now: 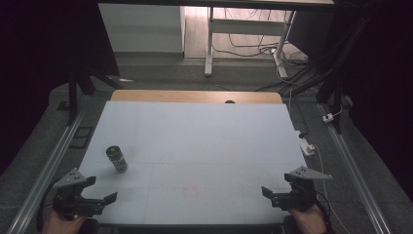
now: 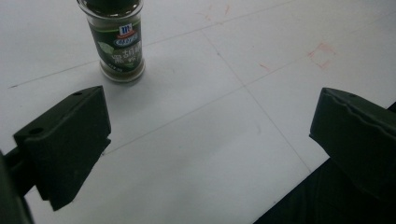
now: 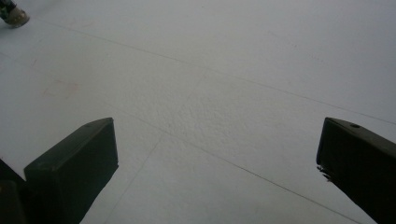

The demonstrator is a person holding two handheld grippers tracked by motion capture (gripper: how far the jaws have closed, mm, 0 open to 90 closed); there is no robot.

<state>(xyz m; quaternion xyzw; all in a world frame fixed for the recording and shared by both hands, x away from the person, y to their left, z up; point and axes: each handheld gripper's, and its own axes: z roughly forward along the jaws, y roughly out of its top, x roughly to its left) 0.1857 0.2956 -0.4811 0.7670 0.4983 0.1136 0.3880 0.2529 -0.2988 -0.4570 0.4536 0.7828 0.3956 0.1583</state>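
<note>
A spice jar (image 1: 117,159) stands upright on the counter (image 1: 204,146). The left hand-held gripper (image 1: 95,191) sits near it, jaws spread. The right hand-held gripper (image 1: 275,192), well apart, is spread too.

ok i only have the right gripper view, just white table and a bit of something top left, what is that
Observer: A small spice jar, standing upright on the table.
Operator: which tool is nearer to it
Observer: The left tool; in the high view the jar stands just beyond it, apart from it.
Operator: is the left tool open
Observer: Yes, its jaws stand wide with nothing between them. The jar has a green label and a dark cap.
</note>
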